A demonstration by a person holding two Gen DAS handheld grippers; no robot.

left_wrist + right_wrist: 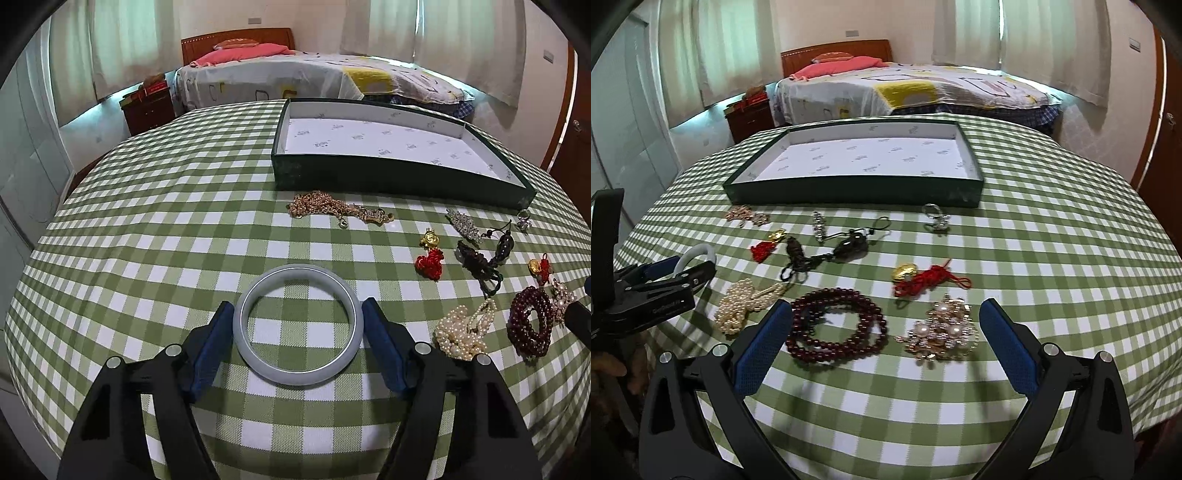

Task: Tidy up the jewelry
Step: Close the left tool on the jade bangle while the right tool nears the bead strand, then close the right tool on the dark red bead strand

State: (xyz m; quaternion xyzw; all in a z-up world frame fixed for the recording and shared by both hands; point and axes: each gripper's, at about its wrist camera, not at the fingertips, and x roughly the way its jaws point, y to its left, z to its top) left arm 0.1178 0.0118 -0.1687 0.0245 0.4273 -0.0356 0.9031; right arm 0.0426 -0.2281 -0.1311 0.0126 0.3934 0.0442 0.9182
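Now the left gripper [298, 334] has its blue padded fingers [211, 345] spread wide around a pale grey-green bangle [298, 325], one pad at each side of the ring. The pads stand just beside the rim; whether they press it I cannot tell. The bangle is smooth, round and thick, and lies flat on the bench [166, 206], which wears a woven green and white checked cloth.

The right gripper [885, 343] is also released, its fingers [761, 350] far apart above the cloth. Between them lie a coil of dark red round beads [837, 325] and, to its right, a gold cluster with pearls [942, 332]; the fingers touch neither.

Left of the beads sits a heap of small cream pearls [746, 302]. A red knotted cord with a gold charm [923, 280] lies behind the cluster.

Farther back stands a shallow dark green box [857, 192] with white printed lining, its long side running left to right across the bench.
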